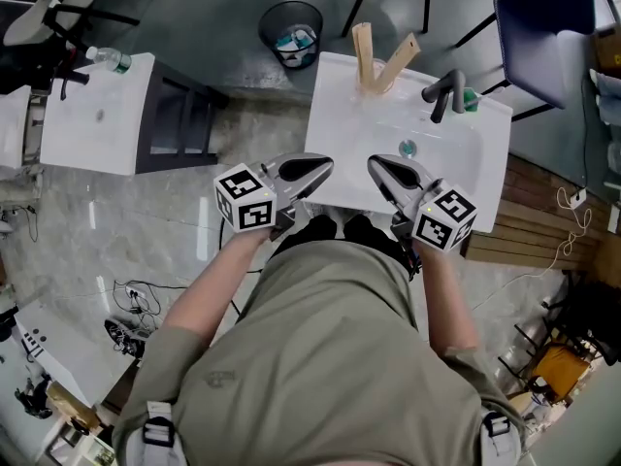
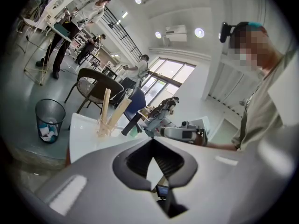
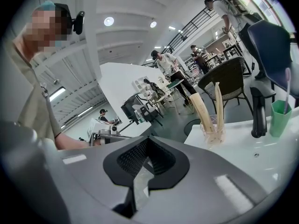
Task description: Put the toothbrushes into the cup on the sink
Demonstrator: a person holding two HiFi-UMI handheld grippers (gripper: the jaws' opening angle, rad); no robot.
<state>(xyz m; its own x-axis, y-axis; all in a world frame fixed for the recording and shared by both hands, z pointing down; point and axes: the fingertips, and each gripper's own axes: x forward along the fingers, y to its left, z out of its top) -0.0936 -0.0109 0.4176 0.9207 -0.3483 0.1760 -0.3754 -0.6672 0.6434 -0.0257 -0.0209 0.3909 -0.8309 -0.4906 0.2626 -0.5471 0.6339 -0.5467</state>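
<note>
Open workshop floor with chairs and a bin lies beyond a white sink, which the person faces from its front edge. Both toothbrushes, two pale flat sticks, stand in the clear cup at the sink's back left corner and lean apart in a V, each resting on the rim, since the cup is far shorter than they are. A dark tap and a green cup sit well to the right of them. The left gripper and right gripper hover side by side over the sink's near edge, close to the person's body and well apart from the cup. Each gripper view shows its own jaws closed together with nothing between them. That pose reads as rest rather than reach: with both sticks in the cup and no other loose one in sight, the task looks finished, and the hands seem parked clear of the cup so as not to knock it.
</note>
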